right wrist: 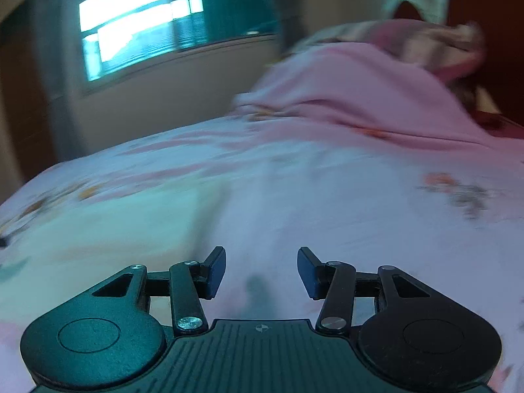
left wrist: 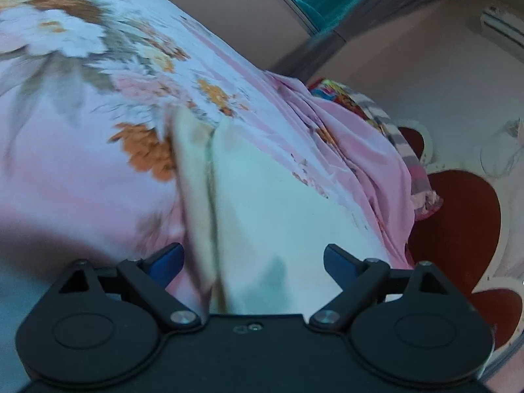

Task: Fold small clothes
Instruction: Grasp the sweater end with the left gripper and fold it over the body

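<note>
In the left wrist view a small white garment [left wrist: 262,203] lies on the pink floral bedsheet [left wrist: 82,170], with a lengthwise crease along its left side. My left gripper [left wrist: 253,260] hovers over its near end, open wide; the blue pads [left wrist: 168,262] stand either side of the cloth without pressing it. In the blurred right wrist view my right gripper [right wrist: 262,271] is partly open above the pale sheet [right wrist: 327,203], nothing between its fingers. A pale whitish patch [right wrist: 108,229] to its left may be the same garment; I cannot tell.
A bunched pink cover [left wrist: 366,163] and a striped, colourful pillow [left wrist: 402,144] lie at the head of the bed. Behind them is a red and white headboard [left wrist: 458,216]. A window with teal curtains [right wrist: 140,19] is across the room.
</note>
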### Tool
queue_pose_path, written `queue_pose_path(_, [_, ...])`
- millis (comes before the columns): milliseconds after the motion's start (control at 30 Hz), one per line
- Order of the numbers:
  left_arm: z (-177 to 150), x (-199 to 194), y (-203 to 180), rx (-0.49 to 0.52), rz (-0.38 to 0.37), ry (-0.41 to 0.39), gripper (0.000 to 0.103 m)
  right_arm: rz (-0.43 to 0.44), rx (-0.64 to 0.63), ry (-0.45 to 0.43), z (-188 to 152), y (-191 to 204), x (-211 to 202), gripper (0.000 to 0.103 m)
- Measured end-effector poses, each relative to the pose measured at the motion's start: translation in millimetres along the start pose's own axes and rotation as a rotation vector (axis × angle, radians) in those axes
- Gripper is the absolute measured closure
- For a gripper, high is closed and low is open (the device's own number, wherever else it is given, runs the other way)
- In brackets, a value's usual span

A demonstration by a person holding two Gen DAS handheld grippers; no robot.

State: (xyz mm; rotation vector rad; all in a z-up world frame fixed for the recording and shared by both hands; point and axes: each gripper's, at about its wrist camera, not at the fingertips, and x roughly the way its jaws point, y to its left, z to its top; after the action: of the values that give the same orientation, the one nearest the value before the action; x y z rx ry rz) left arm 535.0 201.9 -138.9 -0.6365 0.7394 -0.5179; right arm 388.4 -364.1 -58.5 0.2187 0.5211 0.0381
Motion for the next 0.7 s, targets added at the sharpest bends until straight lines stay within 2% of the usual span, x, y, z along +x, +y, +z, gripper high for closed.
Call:
queue_pose_path(100, [7.3, 14.8, -4.9, 0.062, 0.005, 0.053, 0.021, -0.074, 0.032, -0.015, 9.6, -30.7, 5.8, 0.054])
queue_pose_path(167, [10.2, 17.7, -1.4, 0.066, -0.029, 0.072, 0.023, -0.097, 0.064, -0.022, 12.2, -51.1, 4.4, 0.054])
queue_pose_path(267, [12.9, 20.1, 5.0, 0.068, -0.061, 0.092, 0.035, -0.122, 0.069, -0.017, 8.5, -72.9, -0.7, 0.054])
queue_pose_path(333, [13.5, 24.6, 10.3, 0.063, -0.061, 0.097, 0.062, -0.140, 0.063, -0.013, 3.2, -81.6, -5.6, 0.054])
queue_pose_path(400, [14.0, 26.8, 19.6, 0.031, -0.052, 0.098, 0.079, -0.140, 0.103, -0.016, -1.6, -93.0, -12.3, 0.054])
queue_pose_path(433, [13.3, 28.3, 23.0, 0.013, -0.052, 0.095, 0.083, -0.137, 0.130, -0.018, -2.2, -98.8, -12.5, 0.054])
queue_pose_path(600, [15.2, 27.6, 10.4, 0.044, 0.006, 0.094, 0.090, -0.158, 0.224, -0.032, -8.4, -125.0, -21.1, 0.054])
queue_pose_path(700, [19.1, 28.6, -12.9, 0.099, 0.085, 0.100, 0.091, -0.131, 0.289, -0.040, -15.4, -136.1, -23.7, 0.054])
